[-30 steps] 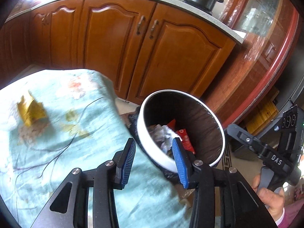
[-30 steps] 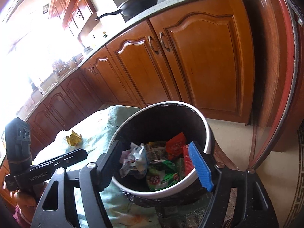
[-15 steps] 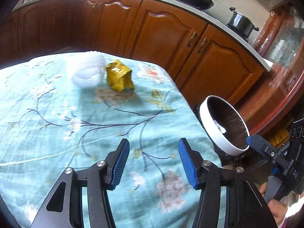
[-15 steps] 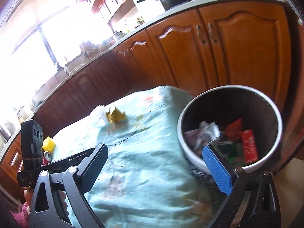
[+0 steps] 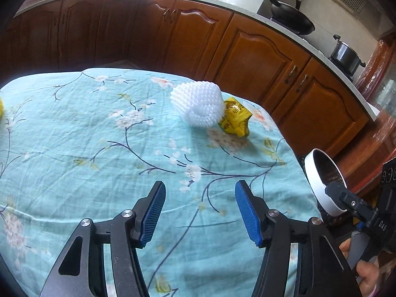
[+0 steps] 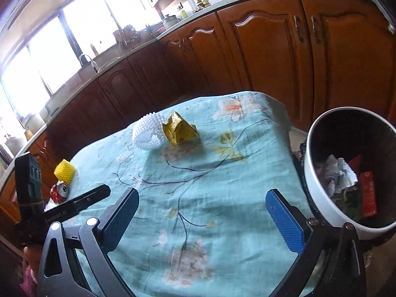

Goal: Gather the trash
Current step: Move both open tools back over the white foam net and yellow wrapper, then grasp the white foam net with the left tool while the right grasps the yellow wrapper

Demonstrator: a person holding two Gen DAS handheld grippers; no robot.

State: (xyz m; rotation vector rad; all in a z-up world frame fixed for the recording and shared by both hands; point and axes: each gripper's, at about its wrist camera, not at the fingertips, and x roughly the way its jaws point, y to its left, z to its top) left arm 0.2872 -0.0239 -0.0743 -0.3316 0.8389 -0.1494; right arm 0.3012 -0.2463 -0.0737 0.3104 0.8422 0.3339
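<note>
The left gripper (image 5: 199, 210), jaws opening with nothing between them, has the white foam net (image 5: 198, 104) at twelve o'clock, the yellow wrapper (image 5: 235, 120) touching it at about one. The right gripper (image 6: 203, 220), spread wide and empty, sees both near eleven, probably no nearer.

A floral cloth (image 5: 74, 133) is spread below the gripper; cabinets (image 5: 259, 57) are seen ahead, a wok (image 5: 292, 19) and pot (image 5: 346, 55) set above them.

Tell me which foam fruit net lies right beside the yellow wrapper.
The white foam net, touching the crumpled yellow wrapper; the yellow foam net stands far off beside the red can.
</note>
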